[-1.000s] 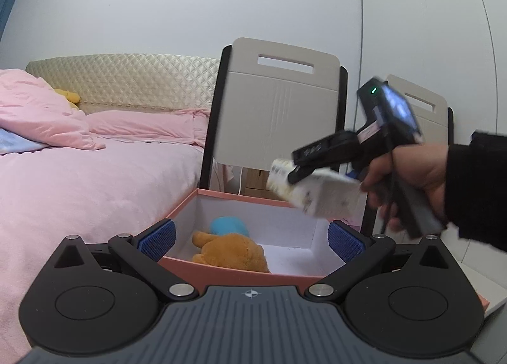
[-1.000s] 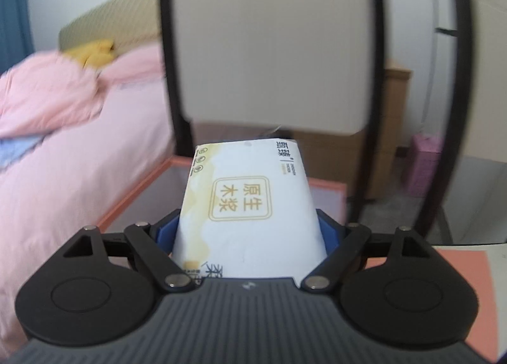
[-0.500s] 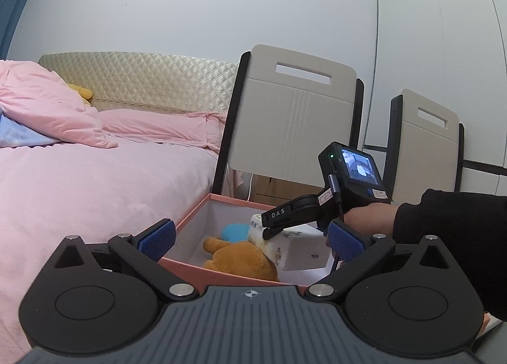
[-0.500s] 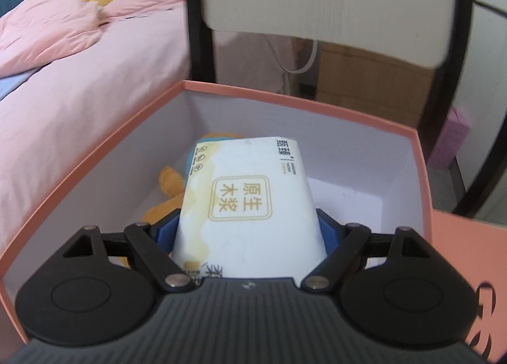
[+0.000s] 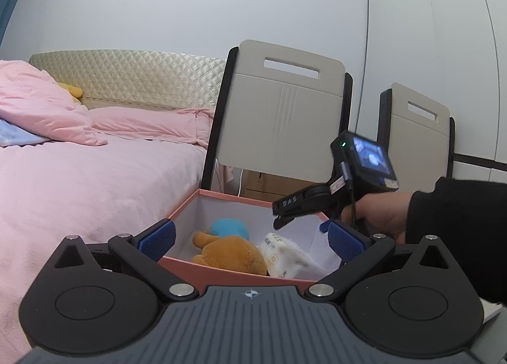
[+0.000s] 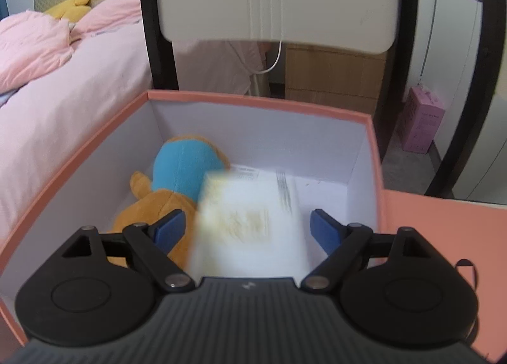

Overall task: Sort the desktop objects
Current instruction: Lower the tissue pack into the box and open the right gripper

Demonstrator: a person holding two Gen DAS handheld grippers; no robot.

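Observation:
A salmon-pink box (image 6: 95, 145) with white inside walls holds an orange plush toy with a blue cap (image 6: 177, 173). A white tissue pack (image 6: 250, 218) with yellow print lies in the box beside the toy, blurred, free of my fingers. My right gripper (image 6: 247, 230) is open just above it. In the left wrist view the box (image 5: 221, 272), the toy (image 5: 231, 250) and the pack (image 5: 285, 256) show, with my right gripper (image 5: 279, 215) over the box. My left gripper (image 5: 250, 237) is open and empty at the box's near wall.
A beige chair (image 5: 279, 113) stands right behind the box, a second chair (image 5: 415, 129) to its right. A bed with pink bedding (image 5: 79, 173) lies to the left. The box lid (image 6: 443, 224) lies to the right. A pink carton (image 6: 421, 123) stands on the floor.
My right gripper carried the tissue pack down into the box, then opened and let it go. The pack dropped beside the plush toy. My left gripper stayed open and shifted only slightly.

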